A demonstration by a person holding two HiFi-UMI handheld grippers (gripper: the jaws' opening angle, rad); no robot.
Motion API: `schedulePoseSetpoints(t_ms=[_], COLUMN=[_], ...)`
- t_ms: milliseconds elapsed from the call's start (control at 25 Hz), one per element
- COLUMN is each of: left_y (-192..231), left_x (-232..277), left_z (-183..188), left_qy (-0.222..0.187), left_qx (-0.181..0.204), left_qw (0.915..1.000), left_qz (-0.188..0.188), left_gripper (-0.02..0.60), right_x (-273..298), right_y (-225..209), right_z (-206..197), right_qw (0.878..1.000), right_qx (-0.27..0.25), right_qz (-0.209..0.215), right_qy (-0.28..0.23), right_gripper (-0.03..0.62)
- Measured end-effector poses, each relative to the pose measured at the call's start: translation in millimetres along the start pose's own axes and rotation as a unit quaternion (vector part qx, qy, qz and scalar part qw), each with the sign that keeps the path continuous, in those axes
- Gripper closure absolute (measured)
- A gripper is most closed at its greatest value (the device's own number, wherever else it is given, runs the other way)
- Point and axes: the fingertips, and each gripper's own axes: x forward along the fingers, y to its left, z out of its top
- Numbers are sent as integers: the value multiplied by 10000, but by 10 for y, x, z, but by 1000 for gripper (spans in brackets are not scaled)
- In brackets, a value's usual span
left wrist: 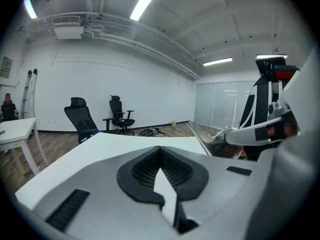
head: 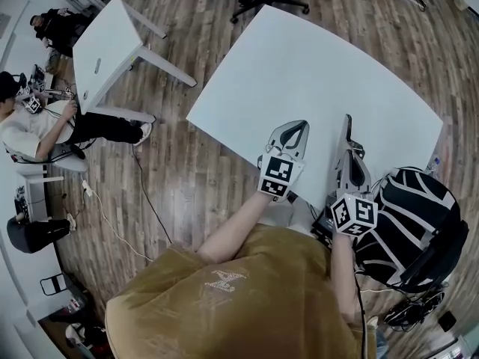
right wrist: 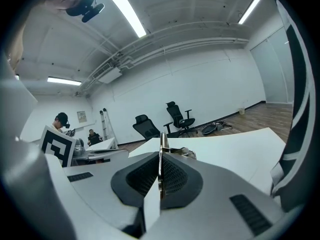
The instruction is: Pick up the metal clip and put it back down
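Between the jaws of the right hand-held gripper [right wrist: 161, 156] stands the metal clip [right wrist: 162, 140], a thin upright blade of metal pinched edge-on by the ribbed black pads. Its top pokes out just past the jaw tips, and its wire handle [right wrist: 189, 154] loops out to the right of them. The right hand-held gripper is clenched on the clip.

Seen from the head view, this gripper is turned on its side over the near edge of the white bench [head: 314, 73], pointing away from the person. No view shows whether the clip touches the bench top.

Just to its left, the left hand-held gripper [left wrist: 160, 151] lies flat over the same near edge. Its jaw tips are pressed together with nothing between them, and only the bench surface shows through the gap behind the tips.

A black-and-white striped backpack [head: 408, 215] sits to the person's right, near the bench corner. Farther off, black office chairs [right wrist: 181, 119] stand on the wooden floor [head: 194, 163], and a second white table [head: 105, 47] stands well apart to the left.
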Motion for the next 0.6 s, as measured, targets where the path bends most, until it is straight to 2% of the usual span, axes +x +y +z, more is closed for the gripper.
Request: schedulePoseSetpoints(t_ms=[440,600], left_y=[-14,-5], left_x=[106,128], left_z=[-431,-548], left_qy=[477,609], left_qx=[-178,-210], left_qw=[9987,9979], left_qz=[-69,-93], left_gripper=[575,575], right_x=[169,257], right_y=[-72,-112], right_z=[-391,-601], right_qw=[9989,9967], right_qx=[173,289], right_qz=[-74,-96], right_qy=[441,749], right_gripper=[586,586])
